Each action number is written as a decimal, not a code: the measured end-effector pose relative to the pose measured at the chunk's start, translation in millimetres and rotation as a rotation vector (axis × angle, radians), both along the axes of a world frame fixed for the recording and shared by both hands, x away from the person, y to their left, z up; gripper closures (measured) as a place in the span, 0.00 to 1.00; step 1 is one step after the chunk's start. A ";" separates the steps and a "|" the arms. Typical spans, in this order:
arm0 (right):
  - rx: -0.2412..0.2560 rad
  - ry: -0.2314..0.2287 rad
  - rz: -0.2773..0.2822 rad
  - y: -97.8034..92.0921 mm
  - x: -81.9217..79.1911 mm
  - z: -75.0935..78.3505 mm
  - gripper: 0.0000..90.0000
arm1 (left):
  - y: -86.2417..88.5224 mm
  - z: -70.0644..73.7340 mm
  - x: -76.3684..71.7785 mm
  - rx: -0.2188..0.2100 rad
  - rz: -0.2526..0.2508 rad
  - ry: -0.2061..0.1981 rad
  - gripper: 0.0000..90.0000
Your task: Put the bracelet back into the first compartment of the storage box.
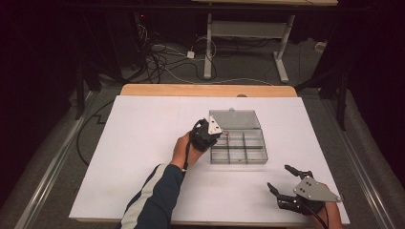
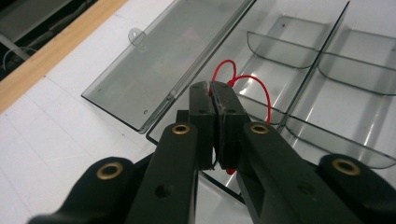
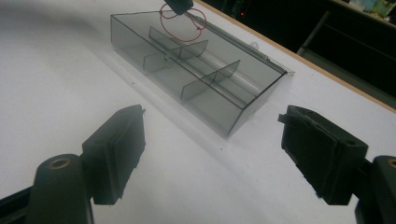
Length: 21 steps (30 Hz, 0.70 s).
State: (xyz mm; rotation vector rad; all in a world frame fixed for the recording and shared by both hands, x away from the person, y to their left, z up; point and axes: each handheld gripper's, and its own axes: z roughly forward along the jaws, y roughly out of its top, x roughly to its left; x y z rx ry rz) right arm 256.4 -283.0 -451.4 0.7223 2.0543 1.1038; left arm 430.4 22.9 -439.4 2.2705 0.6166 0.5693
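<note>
High view: left gripper [image 1: 216, 135] at the clear compartment box [image 1: 239, 153], right gripper [image 1: 282, 180] at its five o'clock. Left gripper view: jaws clamped on a red wire [image 2: 256, 86] over the box's corner compartment. Right gripper view: jaws spread wide, box [image 3: 196, 77] at twelve o'clock
</note>
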 end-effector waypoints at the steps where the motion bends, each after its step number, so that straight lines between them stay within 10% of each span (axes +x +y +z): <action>1: -0.004 0.001 0.001 0.5 -0.1 -0.5 0.24 | 0.7 -0.5 1.1 0.005 0.004 0.000 0.95; 21: -0.003 -0.001 0.000 0.3 -0.2 0.1 0.24 | -0.1 -10.1 9.7 0.013 0.056 0.015 0.89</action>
